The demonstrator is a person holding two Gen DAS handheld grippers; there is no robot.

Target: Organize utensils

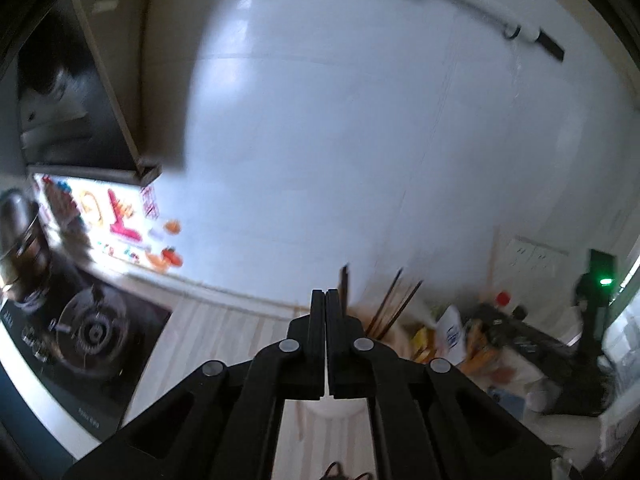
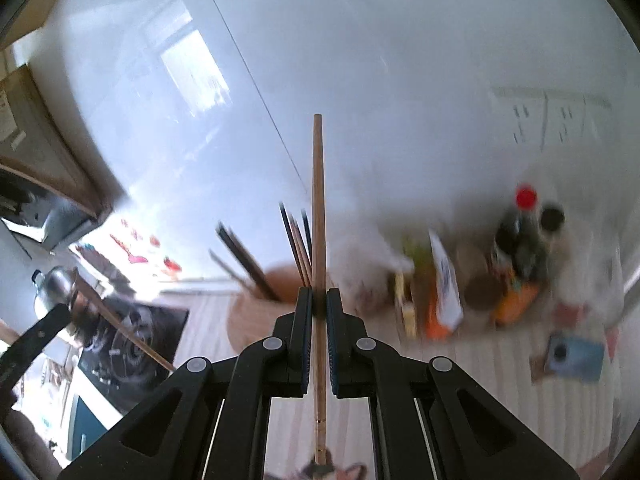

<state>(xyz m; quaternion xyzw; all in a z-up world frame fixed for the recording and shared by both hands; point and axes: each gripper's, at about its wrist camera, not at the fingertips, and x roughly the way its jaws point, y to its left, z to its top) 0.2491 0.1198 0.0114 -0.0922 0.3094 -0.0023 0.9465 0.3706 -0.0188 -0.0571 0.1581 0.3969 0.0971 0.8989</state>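
My right gripper (image 2: 319, 294) is shut on a light wooden chopstick (image 2: 318, 200) that points straight up along the fingers. Behind it stands a round wooden holder (image 2: 256, 316) with several dark chopsticks (image 2: 296, 240) leaning in it. At the far left of the right wrist view the left gripper (image 2: 36, 336) shows, with another wooden chopstick (image 2: 120, 328) slanting from it. In the left wrist view my left gripper (image 1: 325, 294) has its jaws pressed together, and no chopstick shows between them. The holder's chopsticks (image 1: 390, 304) rise just beyond it, blurred.
A gas stove (image 1: 92, 328) with a metal kettle (image 2: 52, 284) is at the left. Sauce bottles (image 2: 520, 232), packets (image 2: 444, 288) and a blue box (image 2: 576, 356) crowd the counter's right side. White tiled wall (image 1: 320, 120) is behind.
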